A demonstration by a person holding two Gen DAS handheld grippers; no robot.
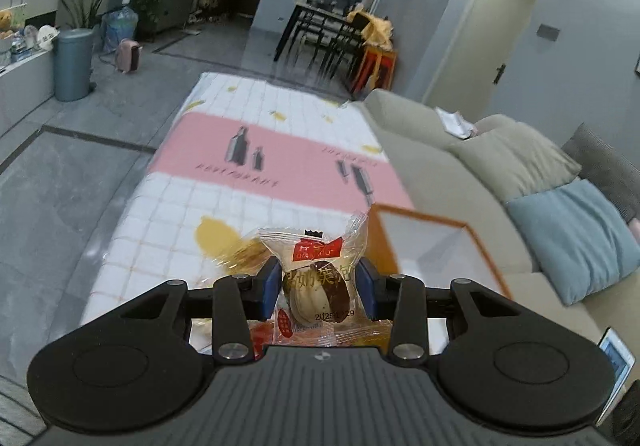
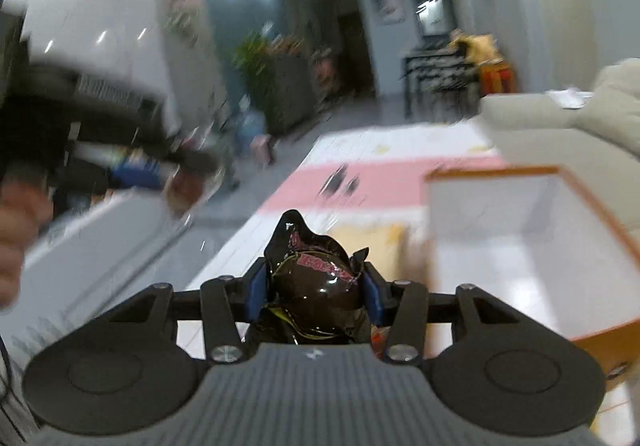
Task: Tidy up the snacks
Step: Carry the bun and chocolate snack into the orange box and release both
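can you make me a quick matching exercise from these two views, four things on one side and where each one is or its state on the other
Things:
1. clear-wrapped pastry snack with a red label
2. shiny black foil-wrapped snack
3. orange-edged cardboard box with a white inside
4. pale blue cushion

Places or states:
A. lying on the beige sofa
B. gripped in the left tool
C. standing open on the tablecloth
D. gripped in the right tool

Pairs: 1-B, 2-D, 3-C, 4-A

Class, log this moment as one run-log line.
left gripper: shut on clear snack packet | right gripper: shut on black snack packet | box: open
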